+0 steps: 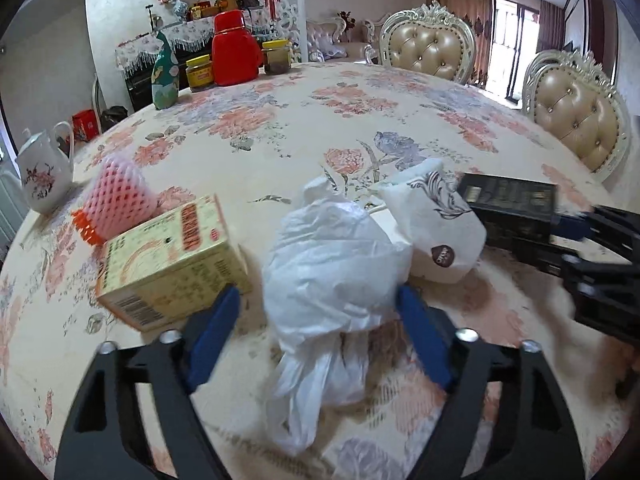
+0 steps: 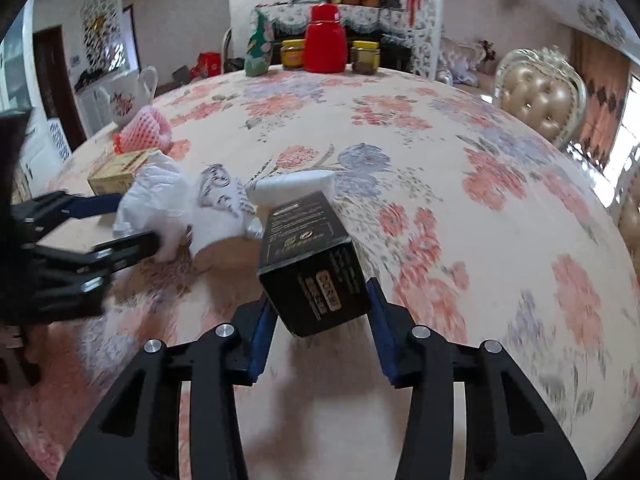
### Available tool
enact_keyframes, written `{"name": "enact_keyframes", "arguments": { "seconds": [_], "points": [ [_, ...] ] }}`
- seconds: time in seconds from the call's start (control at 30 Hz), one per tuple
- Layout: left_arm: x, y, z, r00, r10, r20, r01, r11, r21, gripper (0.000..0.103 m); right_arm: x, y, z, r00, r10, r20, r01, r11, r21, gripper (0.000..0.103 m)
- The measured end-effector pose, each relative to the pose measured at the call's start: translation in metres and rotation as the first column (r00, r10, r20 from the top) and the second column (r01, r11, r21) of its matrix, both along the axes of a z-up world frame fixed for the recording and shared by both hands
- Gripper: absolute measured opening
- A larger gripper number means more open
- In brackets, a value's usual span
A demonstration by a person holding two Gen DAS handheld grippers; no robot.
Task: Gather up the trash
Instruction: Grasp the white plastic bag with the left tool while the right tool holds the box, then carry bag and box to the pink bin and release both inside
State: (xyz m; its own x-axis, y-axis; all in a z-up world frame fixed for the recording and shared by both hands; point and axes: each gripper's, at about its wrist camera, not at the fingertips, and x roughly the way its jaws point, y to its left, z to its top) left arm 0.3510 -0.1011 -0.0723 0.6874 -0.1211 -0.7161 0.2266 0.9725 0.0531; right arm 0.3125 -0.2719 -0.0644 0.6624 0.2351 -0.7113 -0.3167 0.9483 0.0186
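Note:
A crumpled white plastic bag (image 1: 332, 264) lies on the flowered tablecloth (image 1: 280, 128) between the blue pads of my left gripper (image 1: 316, 300). The right pad is at the bag's side, while a gap shows at the left pad, so this gripper is open. In the right wrist view my right gripper (image 2: 320, 308) is shut on the near end of a black box (image 2: 308, 256), which tilts away over the table. A white printed paper bag (image 1: 436, 224) lies between the plastic bag and the black box (image 1: 512, 204). A yellow carton (image 1: 172, 264) and a pink foam net (image 1: 120, 196) lie to the left.
A white teapot (image 1: 44, 172) stands at the table's left edge. At the far side stand a red thermos (image 1: 234, 48), two jars and a green bag. Padded chairs (image 1: 428, 44) line the right side. The left gripper (image 2: 128, 222) shows at the left of the right wrist view.

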Motion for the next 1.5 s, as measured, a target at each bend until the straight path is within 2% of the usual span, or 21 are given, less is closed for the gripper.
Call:
{"name": "enact_keyframes", "arguments": {
  "seconds": [0.07,0.13,0.2,0.47,0.93,1.2,1.5],
  "points": [
    [0.007,-0.007,-0.005,0.999,-0.017,-0.035,0.017,1.000,0.000,0.059,-0.013,-0.003,0.001,1.000,-0.027,0.013,0.027,1.000,-0.008,0.041],
    [0.005,-0.009,-0.004,1.000,-0.021,-0.016,0.021,1.000,0.004,0.032,-0.022,-0.006,0.003,0.999,-0.036,0.016,0.036,0.999,0.009,0.041],
    [-0.003,-0.010,0.000,0.999,-0.039,-0.010,0.039,0.999,0.006,0.028,-0.037,-0.007,0.007,0.998,-0.052,0.026,0.052,0.998,0.029,0.041],
    [-0.067,0.006,0.016,0.999,-0.038,0.024,0.039,0.998,-0.049,0.027,-0.100,0.000,0.016,0.993,-0.095,0.064,0.091,0.994,0.058,0.041],
    [-0.165,0.021,0.023,0.993,-0.095,0.070,0.100,0.992,-0.074,0.027,-0.190,0.019,0.027,0.983,-0.126,0.136,0.117,0.991,0.067,0.041],
    [-0.188,0.009,0.029,0.985,-0.146,0.093,0.154,0.984,-0.086,0.027,-0.221,0.015,0.029,0.972,-0.174,0.160,0.164,0.984,0.073,0.041],
    [-0.200,-0.027,0.036,0.964,-0.240,0.114,0.250,0.965,-0.083,0.027,-0.253,-0.014,0.036,0.947,-0.259,0.191,0.247,0.965,0.082,0.041]
  ]
}}
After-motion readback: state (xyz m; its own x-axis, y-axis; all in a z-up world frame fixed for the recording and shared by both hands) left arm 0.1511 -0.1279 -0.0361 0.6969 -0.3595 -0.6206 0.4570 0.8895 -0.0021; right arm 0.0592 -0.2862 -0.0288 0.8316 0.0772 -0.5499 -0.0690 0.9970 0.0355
